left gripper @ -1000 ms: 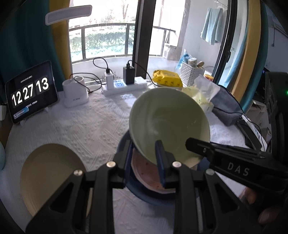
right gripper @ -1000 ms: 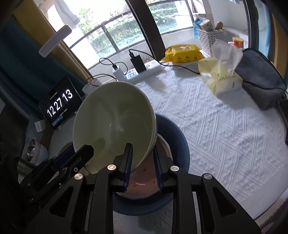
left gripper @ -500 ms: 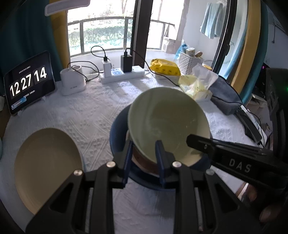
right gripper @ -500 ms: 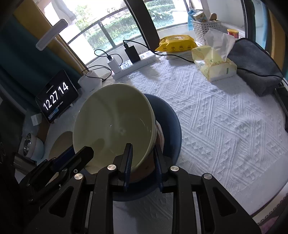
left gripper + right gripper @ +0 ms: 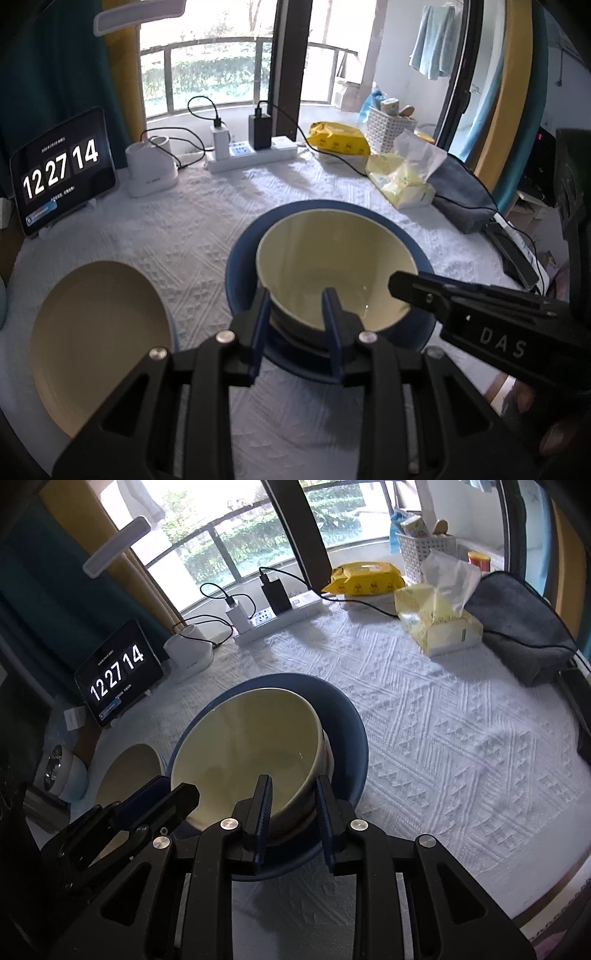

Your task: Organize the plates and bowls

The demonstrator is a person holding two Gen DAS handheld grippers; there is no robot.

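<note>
The left claw (image 5: 295, 314) straddles the near rim of the pale green bowl (image 5: 334, 266), its jaws having just been opening, pads off the rim; the right claw (image 5: 293, 805) pinches the same bowl's rim (image 5: 245, 757); the bowl sits stacked in the blue plate (image 5: 240, 258) on the white-clothed table (image 5: 207, 229); a tan plate (image 5: 96, 339) lies apart to the left.
</note>
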